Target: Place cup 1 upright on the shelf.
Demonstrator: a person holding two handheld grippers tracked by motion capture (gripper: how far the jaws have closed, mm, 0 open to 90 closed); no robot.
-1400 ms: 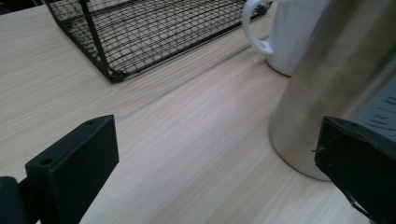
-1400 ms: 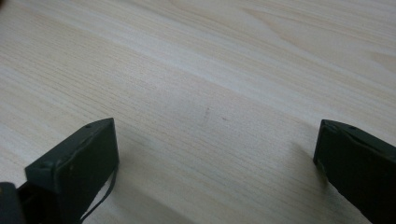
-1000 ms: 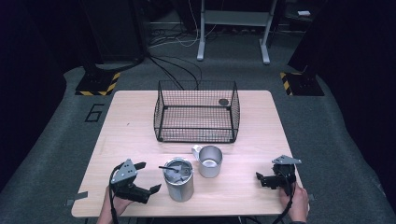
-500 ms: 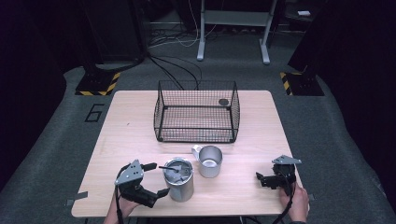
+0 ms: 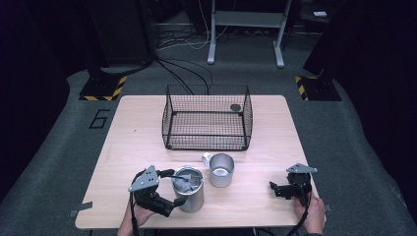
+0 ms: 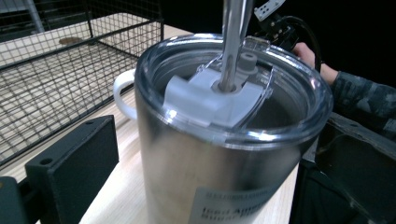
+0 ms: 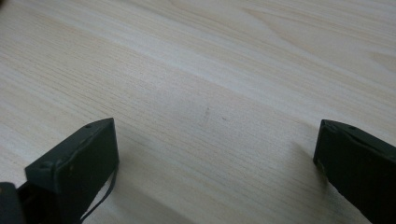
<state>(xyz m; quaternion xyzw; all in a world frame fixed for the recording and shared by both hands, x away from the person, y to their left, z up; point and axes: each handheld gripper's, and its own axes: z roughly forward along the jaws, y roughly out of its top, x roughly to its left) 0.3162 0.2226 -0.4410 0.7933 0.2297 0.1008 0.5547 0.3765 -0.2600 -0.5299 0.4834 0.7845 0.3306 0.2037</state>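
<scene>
Landmark: the steel tumbler [image 5: 189, 191] with clear lid and metal straw, standing upright on the counter [image 5: 123, 142] near its front edge.

Left gripper [image 5: 173, 188]: jaws spread wide, one on each side of the tumbler body; in the left gripper view the tumbler [image 6: 224, 140] stands between them with a gap showing on the left side, so nothing is clamped yet.

Change: a second ago this gripper sat left of the tumbler and apart from it; it has since slid in until the jaws bracket the tumbler.

Meaning: the approach looks done, and closing on the body is likely the next step.

Right gripper [image 5: 277, 189]: well to the right of the tumbler, low over bare counter, unmoved; jaws wide open and empty, as the right gripper view [image 7: 215, 154] shows.

Steel mug [image 5: 221, 169]: just behind and right of the tumbler, close enough to be bumped.

Wire basket [image 5: 206, 118]: farther behind the tumbler, with a small round dark thing at its back right corner.

Risk: the straw stands above the lid; a tilted grasp could tip the tumbler.
</scene>
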